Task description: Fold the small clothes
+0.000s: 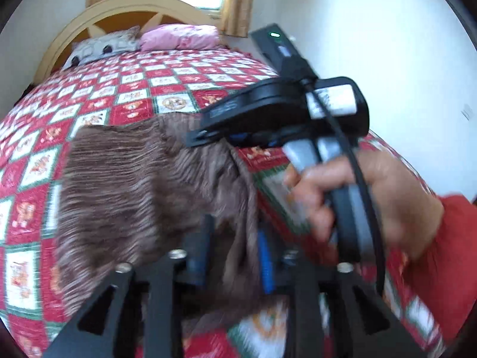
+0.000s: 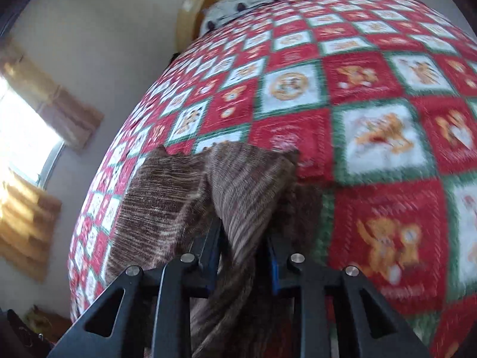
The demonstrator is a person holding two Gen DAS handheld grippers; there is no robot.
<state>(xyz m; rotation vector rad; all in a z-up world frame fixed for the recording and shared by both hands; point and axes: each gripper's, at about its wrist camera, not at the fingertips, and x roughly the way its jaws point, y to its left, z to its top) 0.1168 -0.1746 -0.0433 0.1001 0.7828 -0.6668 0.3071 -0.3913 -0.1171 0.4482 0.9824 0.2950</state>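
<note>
A brown striped knit garment (image 1: 134,185) lies partly folded on the red, white and green patchwork bedspread (image 1: 98,104). My left gripper (image 1: 234,247) stands open, and a hanging fold of the garment runs loosely between its blue-padded fingers (image 1: 265,259). The right wrist view shows the same garment (image 2: 167,197) bunched into a ridge. My right gripper (image 2: 243,244) is open by a narrow gap, with that ridge lying between its fingers (image 2: 211,250). From the left wrist view the right gripper's black body (image 1: 268,110) hovers over the garment's right edge, held by a hand (image 1: 372,197) in a red sleeve.
Bedspread (image 2: 372,137) stretches wide to the right of the garment. At the head of the bed sit a pink pillow (image 1: 182,37), a grey patterned pillow (image 1: 104,46) and a yellow wooden headboard (image 1: 128,6). A white wall (image 1: 372,44) runs alongside, and a curtained window (image 2: 26,137) is at the left.
</note>
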